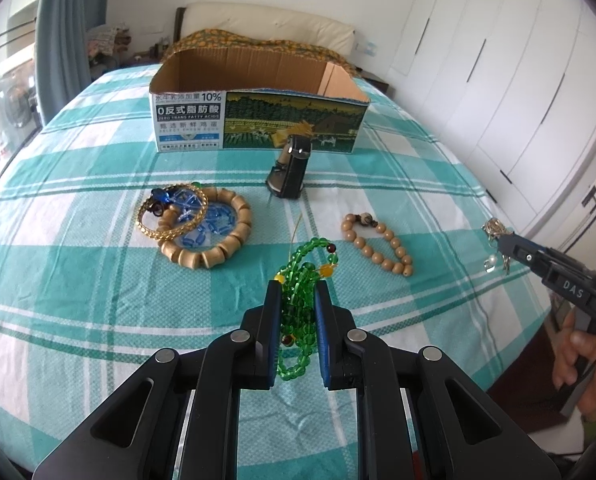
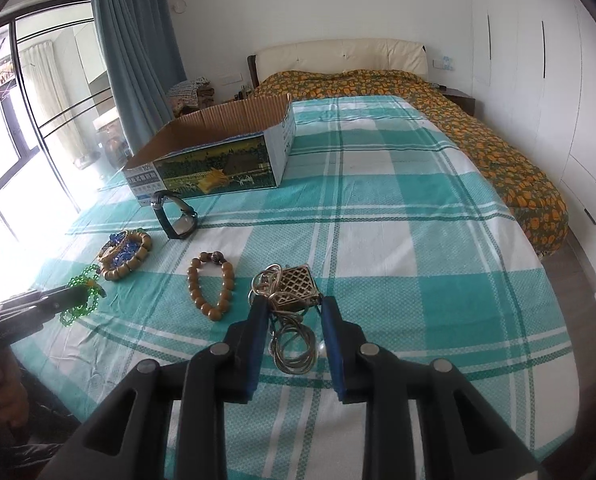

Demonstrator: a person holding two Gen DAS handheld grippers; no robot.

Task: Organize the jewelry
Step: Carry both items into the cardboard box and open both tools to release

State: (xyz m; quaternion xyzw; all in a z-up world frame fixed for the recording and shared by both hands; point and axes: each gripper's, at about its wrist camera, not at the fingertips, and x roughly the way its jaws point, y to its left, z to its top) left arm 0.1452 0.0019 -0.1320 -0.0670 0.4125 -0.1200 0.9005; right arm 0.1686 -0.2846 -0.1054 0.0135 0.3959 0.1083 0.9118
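Observation:
My left gripper (image 1: 296,290) is shut on a green bead necklace (image 1: 302,268) and holds it just above the checked bedspread; it also shows in the right wrist view (image 2: 82,294). My right gripper (image 2: 291,304) is shut on a metal chain necklace with a gold lattice pendant (image 2: 295,286), seen at the right edge of the left wrist view (image 1: 498,240). An open cardboard box (image 1: 257,116) stands farther back on the bed. A small wooden bead bracelet (image 1: 378,246) lies between the two grippers.
A black watch (image 1: 291,168) stands in front of the box. A pile with a large wooden bracelet (image 1: 217,254), a gold bangle (image 1: 157,230) and blue beads lies to the left. White wardrobes (image 1: 498,80) line the right side.

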